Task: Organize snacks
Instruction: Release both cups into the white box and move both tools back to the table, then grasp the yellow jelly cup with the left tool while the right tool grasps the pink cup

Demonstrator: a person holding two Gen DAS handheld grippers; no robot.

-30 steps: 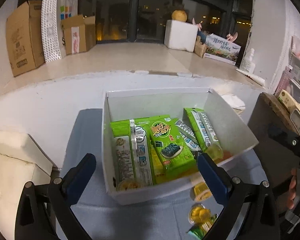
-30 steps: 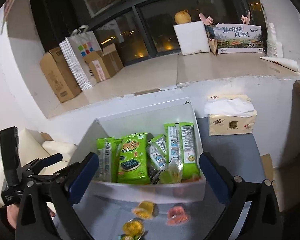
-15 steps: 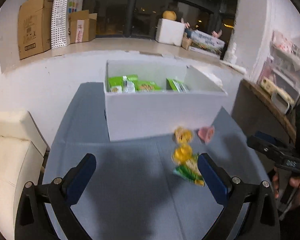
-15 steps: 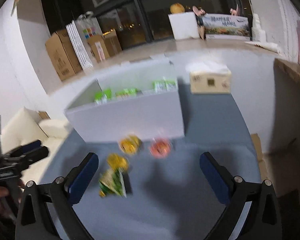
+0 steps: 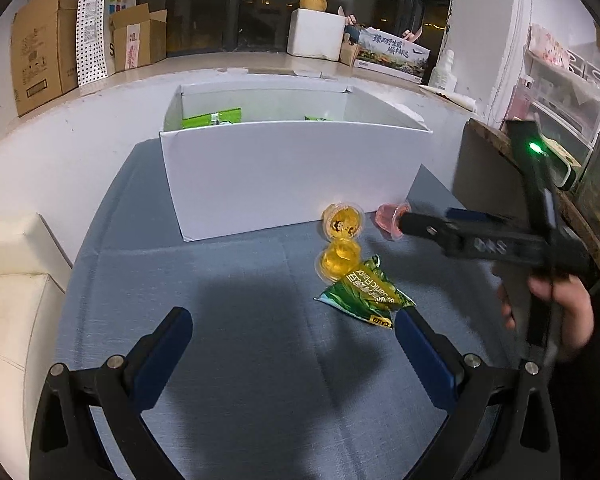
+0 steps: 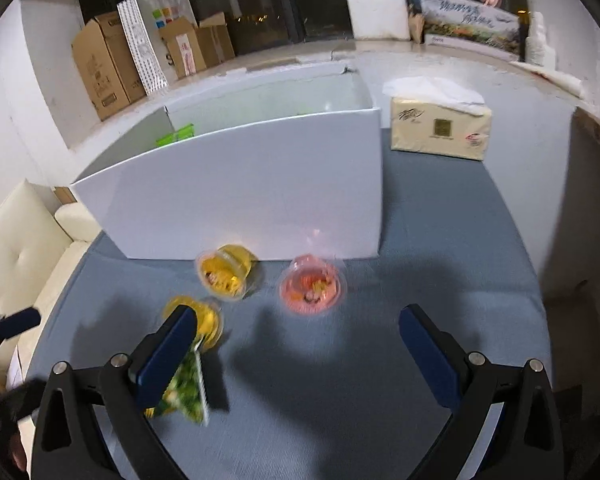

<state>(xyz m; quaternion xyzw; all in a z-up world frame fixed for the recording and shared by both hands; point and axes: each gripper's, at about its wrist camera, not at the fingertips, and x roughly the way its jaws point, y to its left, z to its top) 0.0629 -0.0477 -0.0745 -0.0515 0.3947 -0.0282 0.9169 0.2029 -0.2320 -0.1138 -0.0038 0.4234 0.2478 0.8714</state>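
Note:
A white box (image 5: pixel 292 176) (image 6: pixel 236 196) stands on the blue-grey table and holds green snack packs (image 5: pixel 211 117) (image 6: pixel 176 135). In front of it lie two yellow jelly cups (image 5: pixel 343 220) (image 5: pixel 337 259) (image 6: pixel 225 272) (image 6: pixel 208 318), a pink jelly cup (image 5: pixel 389 219) (image 6: pixel 312 284) and a green snack packet (image 5: pixel 366 295) (image 6: pixel 186 388). My left gripper (image 5: pixel 292 354) is open and empty, low over the table before the packet. My right gripper (image 6: pixel 296 354) is open and empty just before the pink cup; in the left wrist view its fingers (image 5: pixel 424 226) reach the pink cup.
A tissue pack (image 6: pixel 440 126) sits to the right of the box. A cream sofa (image 5: pixel 8 288) borders the table's left side. A dark wooden surface (image 5: pixel 540 184) stands at the right. Cardboard boxes (image 5: pixel 44 60) and a white foam box (image 5: pixel 316 34) line the window ledge.
Both grippers have come down and back from above the box to low over the table. The right gripper has moved in close to the pink cup.

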